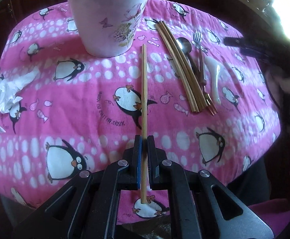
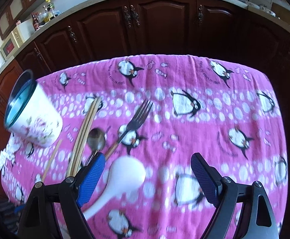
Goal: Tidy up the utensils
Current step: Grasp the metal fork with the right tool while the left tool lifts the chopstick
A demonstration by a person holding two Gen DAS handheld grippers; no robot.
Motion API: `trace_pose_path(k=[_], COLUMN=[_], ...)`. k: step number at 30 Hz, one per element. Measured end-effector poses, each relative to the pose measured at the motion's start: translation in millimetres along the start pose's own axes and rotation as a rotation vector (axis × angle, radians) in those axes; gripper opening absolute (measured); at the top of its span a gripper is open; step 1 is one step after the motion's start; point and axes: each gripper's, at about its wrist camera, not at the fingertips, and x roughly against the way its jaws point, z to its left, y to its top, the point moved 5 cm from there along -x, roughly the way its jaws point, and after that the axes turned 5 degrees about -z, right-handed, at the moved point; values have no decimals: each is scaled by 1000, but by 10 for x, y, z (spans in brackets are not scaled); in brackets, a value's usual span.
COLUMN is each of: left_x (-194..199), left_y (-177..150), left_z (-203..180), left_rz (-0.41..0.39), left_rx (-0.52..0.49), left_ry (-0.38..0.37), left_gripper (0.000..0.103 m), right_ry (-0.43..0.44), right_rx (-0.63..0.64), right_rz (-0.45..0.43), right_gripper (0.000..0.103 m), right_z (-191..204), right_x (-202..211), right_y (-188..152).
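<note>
My left gripper [image 1: 144, 139] is shut on a wooden chopstick [image 1: 144, 91] that points toward a white flowered cup [image 1: 109, 22] with a teal rim at the far side. To the right lie several chopsticks [image 1: 179, 67], a metal spoon [image 1: 184, 44], a fork [image 1: 198, 37] and a white ceramic spoon [image 1: 214, 73]. My right gripper [image 2: 147, 163] is open above the white spoon [image 2: 125, 175], which lies near its left finger. The right wrist view also shows the fork [image 2: 140, 115], metal spoon [image 2: 96, 137], chopstick bundle [image 2: 85, 131] and cup [image 2: 33, 117].
A pink penguin-print cloth [image 1: 85, 99] covers the table. Crumpled white tissues [image 1: 7, 91] lie at its left edge. Dark wooden cabinets [image 2: 154, 25] and a counter stand beyond the far edge.
</note>
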Motion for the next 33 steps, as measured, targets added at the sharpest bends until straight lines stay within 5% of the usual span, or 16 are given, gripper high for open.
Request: trace_pose_path(k=[6,12,22,28,33], left_x=[-9,-287,-673,-767,-802], left_y=[322,659,914,1014,1049], left_z=[4,-94,-57,-123,-200], left_rz=[-68,-84,-19,-6,-12], left_rx=[17,-19,3,-4,-20], left_ry=[-1,55,99,130,122], left_gripper=[24,25,25,25,5], right_ry=[54,71,143,206,231], right_rx=[-53,-63,-50,13,42], right_rz=[29,35,43,43,25], right_gripper=[82,65,46,20,6], right_z=[-91,-161,-194,-109,-10], right_x=[-290,-537,-905,-929,-901], right_y=[154,318,445,490,507])
